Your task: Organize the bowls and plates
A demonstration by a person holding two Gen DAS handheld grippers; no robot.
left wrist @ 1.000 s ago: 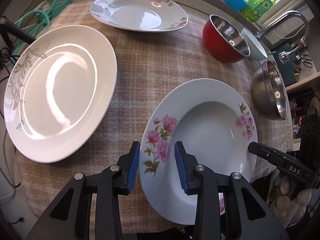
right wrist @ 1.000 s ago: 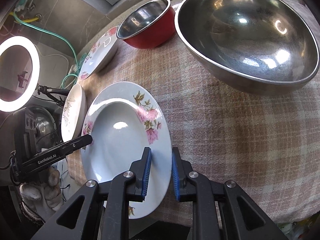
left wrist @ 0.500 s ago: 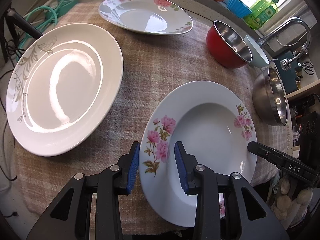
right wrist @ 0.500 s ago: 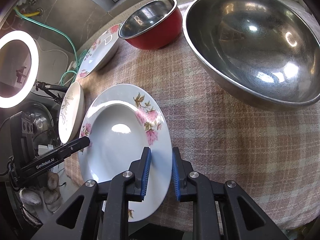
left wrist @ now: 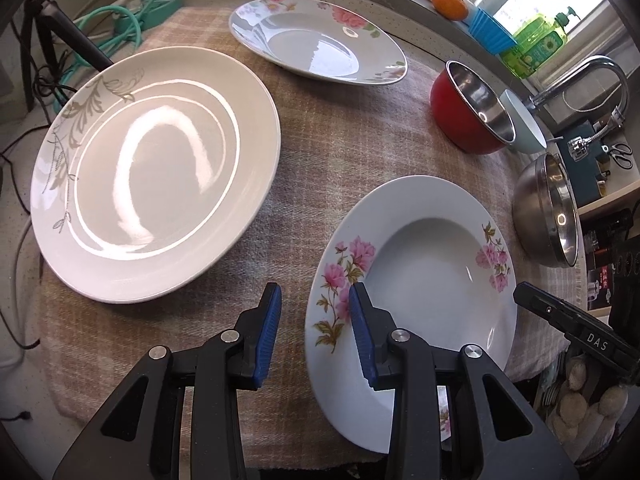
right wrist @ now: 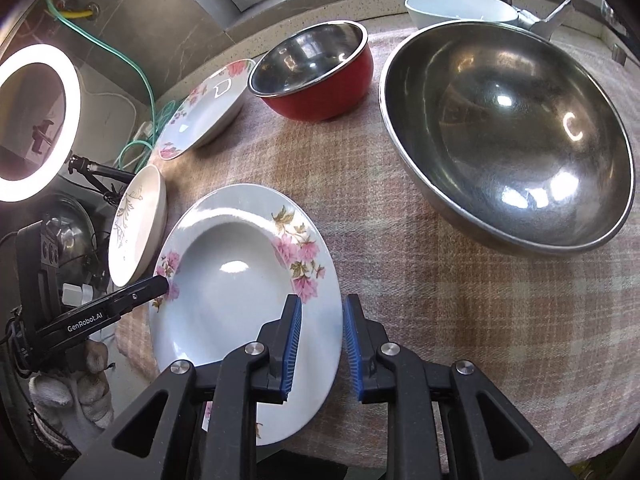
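**A:** At the near edge of the counter (left wrist: 340,128), our left gripper (left wrist: 314,288) and right gripper (right wrist: 322,300) straddle opposite sides of the flowered plate (left wrist: 432,280). Both are released, with no pad pressing.

**B:** We should close both together and lift level. The glazed china looks slick, and the rim is thin and sloped.

**A:** The woven checked cloth (left wrist: 360,160) would likely snag, so we lift rather than drag. The broad cream plate (left wrist: 156,172) by the left edge looks flat enough to stack on.
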